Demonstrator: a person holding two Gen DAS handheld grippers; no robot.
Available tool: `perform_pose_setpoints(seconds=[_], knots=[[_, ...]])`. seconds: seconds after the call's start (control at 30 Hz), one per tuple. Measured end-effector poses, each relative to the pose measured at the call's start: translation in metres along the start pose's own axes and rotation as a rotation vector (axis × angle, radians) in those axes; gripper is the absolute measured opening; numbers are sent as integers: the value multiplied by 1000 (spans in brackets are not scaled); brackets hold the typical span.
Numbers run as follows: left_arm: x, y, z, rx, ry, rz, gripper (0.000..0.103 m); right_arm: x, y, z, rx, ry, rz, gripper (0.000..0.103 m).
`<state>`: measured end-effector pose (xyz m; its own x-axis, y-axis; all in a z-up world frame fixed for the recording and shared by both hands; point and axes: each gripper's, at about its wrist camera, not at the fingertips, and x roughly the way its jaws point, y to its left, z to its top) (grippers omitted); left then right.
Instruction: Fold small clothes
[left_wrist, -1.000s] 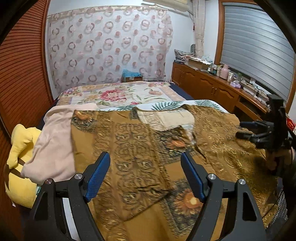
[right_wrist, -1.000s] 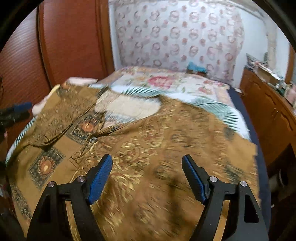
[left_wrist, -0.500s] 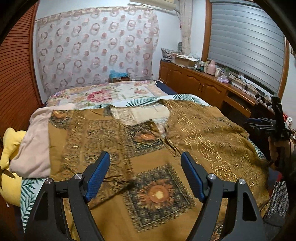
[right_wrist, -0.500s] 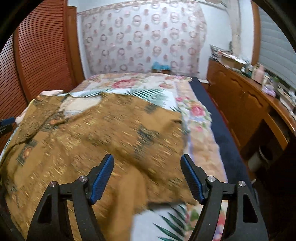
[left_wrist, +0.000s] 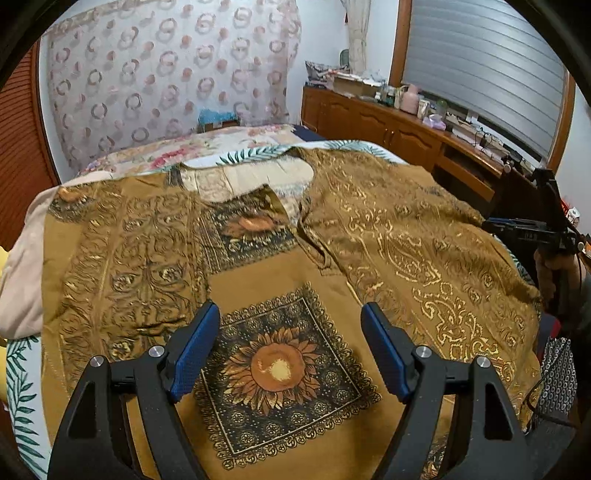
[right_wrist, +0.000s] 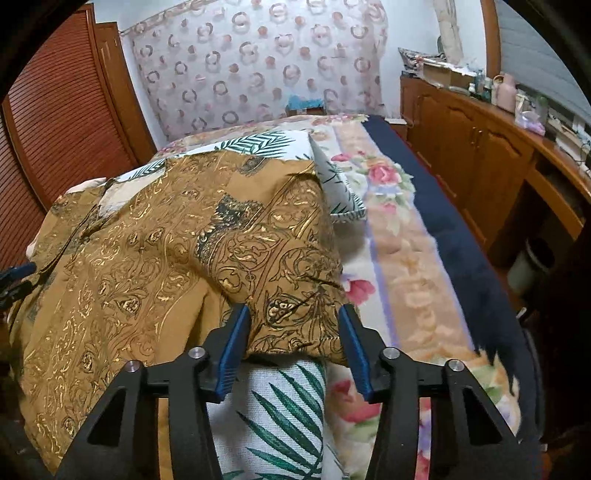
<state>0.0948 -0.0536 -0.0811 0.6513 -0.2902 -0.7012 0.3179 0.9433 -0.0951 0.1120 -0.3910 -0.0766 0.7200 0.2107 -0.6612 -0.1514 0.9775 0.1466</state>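
On the bed, nearest: left gripper (left_wrist: 288, 347) hovers over the sunflower panel of the brown-gold shirt (left_wrist: 280, 280), jaws spread wide, holding nothing.
Right side: right gripper (right_wrist: 293, 341) sits at the shirt's side edge (right_wrist: 295, 295), a bunched sleeve or hem between its half-closed blue fingers (right_wrist: 232, 345); whether they pinch the cloth yet cannot be told.
Garment: lies spread face-up across the leaf-print sheet (right_wrist: 280, 413), collar (left_wrist: 251, 177) toward the far end, right half rumpled.
Progress: early, by the look of it — shirt laid out, no fold visible; side folds and the final halving all seem left.
Beyond: pink cloth (left_wrist: 22, 266) at the shirt's left edge, floral bedspread (right_wrist: 391, 236), patterned curtain (left_wrist: 166, 74) at the far wall.
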Motion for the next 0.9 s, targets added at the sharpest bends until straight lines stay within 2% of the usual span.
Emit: perform_pose_setpoints(seconds=[0.17,0.3,0.47,0.67,0.8,0.9], knots=[[9,1,-3,4,33,4,79,2,-9,0,-6,6,16,38],[15,0,-4,8,53,9,79,1,-7,-2,-49,-4,-22,31],[21,-1,-6,13,72,8,79,-2,8,-2,-137,-17,-90,9],[26,-4,-7,29,100,16,79,-16,27,8,-189,-77,-119,6],[25,-7,-8,41,103,29,79,-33,53,21,-223,-155,-100,6],[25,-7,-8,42,104,29,80,-42,82,23,-270,-183,-39,6]])
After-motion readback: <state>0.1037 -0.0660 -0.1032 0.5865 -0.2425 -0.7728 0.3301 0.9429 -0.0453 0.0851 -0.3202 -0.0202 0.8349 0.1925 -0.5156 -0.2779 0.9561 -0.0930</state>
